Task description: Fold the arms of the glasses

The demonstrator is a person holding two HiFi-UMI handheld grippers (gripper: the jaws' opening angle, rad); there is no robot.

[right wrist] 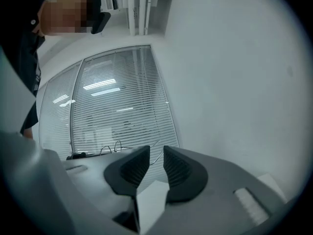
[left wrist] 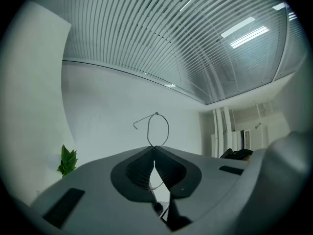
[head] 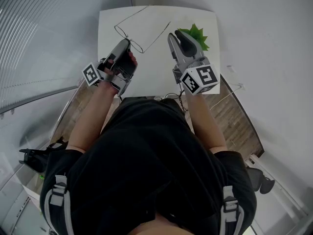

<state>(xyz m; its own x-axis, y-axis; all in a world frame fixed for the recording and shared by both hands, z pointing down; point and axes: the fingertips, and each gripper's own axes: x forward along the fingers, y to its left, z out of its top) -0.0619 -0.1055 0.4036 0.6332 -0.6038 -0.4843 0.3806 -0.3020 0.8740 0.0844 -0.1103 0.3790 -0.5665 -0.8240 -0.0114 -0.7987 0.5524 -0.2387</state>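
A pair of thin wire-framed glasses [head: 157,37] is held over the white table [head: 151,77]. My left gripper [head: 128,41] is shut on the frame. In the left gripper view the pads [left wrist: 154,149] meet on the wire, and a lens rim [left wrist: 157,129] with one arm stands up above them. My right gripper [head: 177,34] is to the right of the glasses, beside the tip of the arm that reaches toward it. Its jaws [right wrist: 156,152] stand open with nothing between them, and the wire frame [right wrist: 115,147] shows small beyond them.
A green artificial plant [head: 196,36] stands on the table just behind my right gripper, and also shows in the left gripper view [left wrist: 67,160]. Wooden floor [head: 234,116] lies either side of the table. Window blinds [head: 44,33] run along the left.
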